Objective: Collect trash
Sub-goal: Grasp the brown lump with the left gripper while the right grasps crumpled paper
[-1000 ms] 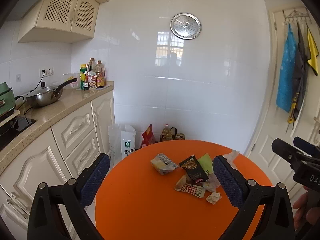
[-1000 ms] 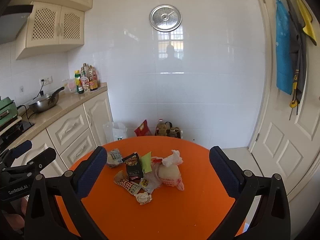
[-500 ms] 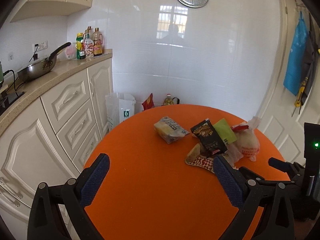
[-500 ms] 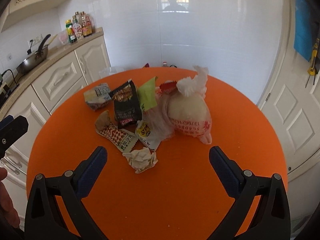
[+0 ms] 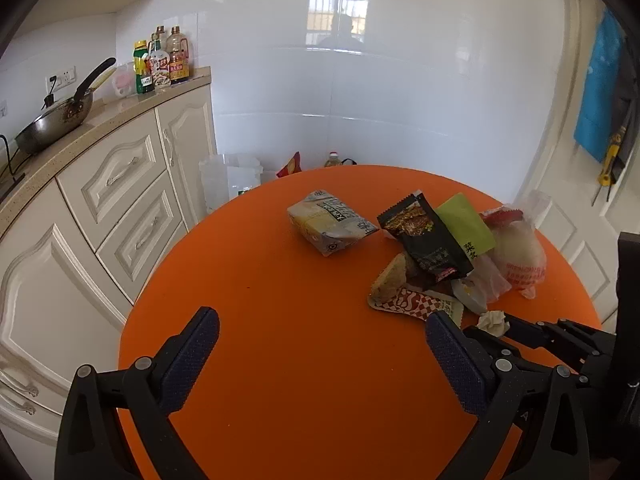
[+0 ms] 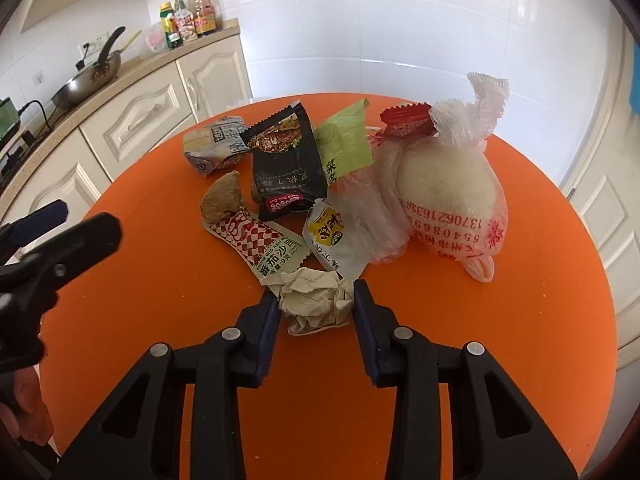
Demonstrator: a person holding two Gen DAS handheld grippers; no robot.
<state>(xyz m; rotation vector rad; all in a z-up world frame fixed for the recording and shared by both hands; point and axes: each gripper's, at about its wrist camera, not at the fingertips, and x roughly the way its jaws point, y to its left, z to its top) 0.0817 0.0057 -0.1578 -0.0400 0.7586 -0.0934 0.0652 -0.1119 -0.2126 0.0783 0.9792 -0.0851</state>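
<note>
A pile of trash lies on the round orange table (image 6: 160, 320): a crumpled paper ball (image 6: 316, 300), a red-checked ketchup packet (image 6: 256, 246), a black snack wrapper (image 6: 286, 168), a green wrapper (image 6: 346, 146), a grey-yellow packet (image 6: 214, 144) and a tied plastic bag (image 6: 452, 196). My right gripper (image 6: 316, 300) has its fingers closed against both sides of the paper ball, which rests on the table. My left gripper (image 5: 322, 344) is open and empty above the table's near left part. In the left wrist view the paper ball (image 5: 494, 322) sits at the right gripper's tips.
Cream kitchen cabinets (image 5: 120, 208) with a counter, a wok (image 5: 52, 120) and bottles (image 5: 162, 62) stand to the left. A white bag (image 5: 228, 180) sits on the floor behind the table. A white door (image 6: 612, 184) is on the right.
Both grippers have moved down and in toward the table. My right gripper has gone from wide open to closed around the crumpled paper ball.
</note>
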